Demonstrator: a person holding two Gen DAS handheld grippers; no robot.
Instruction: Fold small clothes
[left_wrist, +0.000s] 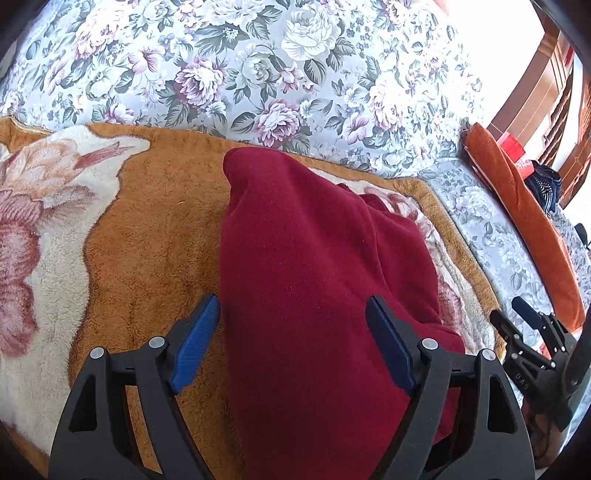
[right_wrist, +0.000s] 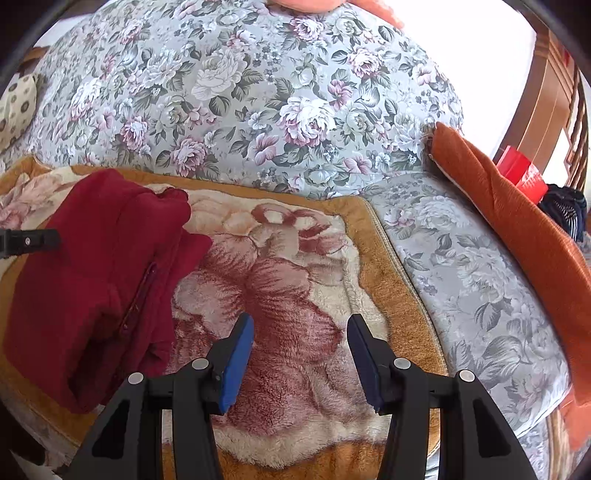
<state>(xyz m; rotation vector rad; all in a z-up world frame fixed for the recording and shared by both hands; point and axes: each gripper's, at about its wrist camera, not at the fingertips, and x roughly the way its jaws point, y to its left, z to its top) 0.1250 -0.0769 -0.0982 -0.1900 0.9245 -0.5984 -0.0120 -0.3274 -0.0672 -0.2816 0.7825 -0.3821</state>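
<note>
From the left wrist, the left gripper (left_wrist: 291, 332) stood wide, its blue pads either side of the red garment (left_wrist: 314, 277) without pressing it. The garment lay bunched on the plush blanket (left_wrist: 147, 236), reaching toward the blanket's far edge where the floral cover (left_wrist: 258, 74) rose. I judged the step to be taking hold for a fold: the pads should come down on one hem or edge and pinch a single layer, since a bite on the thick middle would drag the whole heap. The right gripper (left_wrist: 524, 321) showed at the right, beside the blanket's right edge.

From the right wrist, the right gripper (right_wrist: 301, 328) was also wide and empty, over bare blanket (right_wrist: 288, 280) clear of the garment (right_wrist: 92, 266), which lay toward the blanket's left side, a seam showing. It would need to cross left to reach the near edge. An orange cushion (right_wrist: 517, 221) lay well apart by the right; nothing blocked the way.
</note>
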